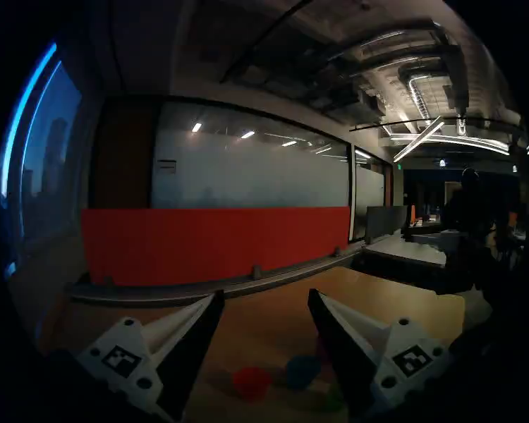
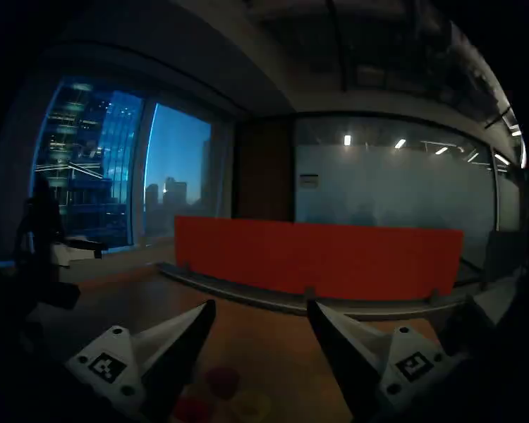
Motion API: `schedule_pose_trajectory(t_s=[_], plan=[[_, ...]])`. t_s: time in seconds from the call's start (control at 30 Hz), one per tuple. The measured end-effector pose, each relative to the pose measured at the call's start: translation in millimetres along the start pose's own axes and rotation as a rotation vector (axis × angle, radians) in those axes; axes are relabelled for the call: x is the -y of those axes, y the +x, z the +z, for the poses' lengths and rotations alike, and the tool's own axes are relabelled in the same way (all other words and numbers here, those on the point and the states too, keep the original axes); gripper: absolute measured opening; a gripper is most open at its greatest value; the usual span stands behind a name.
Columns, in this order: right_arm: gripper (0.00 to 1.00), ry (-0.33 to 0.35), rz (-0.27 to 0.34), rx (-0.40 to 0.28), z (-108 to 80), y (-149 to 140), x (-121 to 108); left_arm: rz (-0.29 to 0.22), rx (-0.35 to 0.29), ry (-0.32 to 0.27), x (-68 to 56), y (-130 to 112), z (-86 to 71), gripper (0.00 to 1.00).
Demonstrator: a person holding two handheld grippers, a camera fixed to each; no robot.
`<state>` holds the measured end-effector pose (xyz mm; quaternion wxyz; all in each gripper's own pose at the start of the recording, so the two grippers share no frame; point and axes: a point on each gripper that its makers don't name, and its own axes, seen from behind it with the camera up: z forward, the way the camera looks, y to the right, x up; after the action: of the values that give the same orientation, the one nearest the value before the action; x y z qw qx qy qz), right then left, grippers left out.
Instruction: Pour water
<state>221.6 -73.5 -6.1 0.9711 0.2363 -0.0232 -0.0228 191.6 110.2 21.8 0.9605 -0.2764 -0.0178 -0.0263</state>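
1. Left gripper view: dim office in evening light. A red panel (image 1: 215, 243) sits under a frosted glass wall (image 1: 250, 166), and a wooden table (image 1: 377, 289) runs toward both. A person (image 1: 469, 204) stands in silhouette far off, beyond the right finger.
2. Left gripper (image 1: 265, 292): fingers spread wide w/ nothing btwn them. It hangs above the table, aimed roughly level at the panel.
3. Low btwn the fingers, nearer than the tips, a red cup (image 1: 252, 383) and a blue cup (image 1: 303, 370) stand on the table just beside each other. There is a greenish blob by the right finger's base, too blurred to name.
4. Right gripper view: a tall window (image 2: 173, 183) w/ dusk city beyond the left finger, the panel straight ahead, and the table below.
5. Right gripper (image 2: 261, 303): fingers apart and empty. It is also level and clear of the table top.
6. Low btwn its fingers sit a dark-red cup (image 2: 223, 381) and a yellow cup (image 2: 250, 407), close together and blurry. Can't tell which vessel holds water.
7. Handling, as a judgement: the cups look small, prob. plastic, so light, stiff and not fragile, but easy to tip or skid when nudged. Grip mid-wall across the width w/ a gentle squeeze, and keep off the rim so the lip stays free for pouring.
8. Pose, as a judgement: both grippers are too high and too level. Each needs to pitch down toward the cups before closing.
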Motion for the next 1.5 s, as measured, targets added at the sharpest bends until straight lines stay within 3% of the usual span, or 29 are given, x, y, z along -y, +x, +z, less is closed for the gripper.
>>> schedule_pose_trajectory(t_s=[0.2, 0.77, 1.2, 1.5], plan=[[1.0, 0.073, 0.017, -0.005, 1.8, 5.4, 14.7, -0.022, -0.001, -0.083, -17.5, 4.1, -1.2, 0.88], [1.0, 0.197, 0.022, 0.005, 0.5, 4.8, 36.0, 0.009, 0.04, -0.196, -36.0, -14.3, -2.1, 0.88], [1.0, 0.212, -0.026, 0.077, 0.5, -12.6, 39.3, 0.023, 0.095, -0.241, -40.4, -35.2, -2.4, 0.88], [1.0, 0.226, -0.052, 0.142, -0.2, -28.9, 42.2, 0.061, 0.152, -0.28, -52.5, -60.0, -6.7, 0.88]])
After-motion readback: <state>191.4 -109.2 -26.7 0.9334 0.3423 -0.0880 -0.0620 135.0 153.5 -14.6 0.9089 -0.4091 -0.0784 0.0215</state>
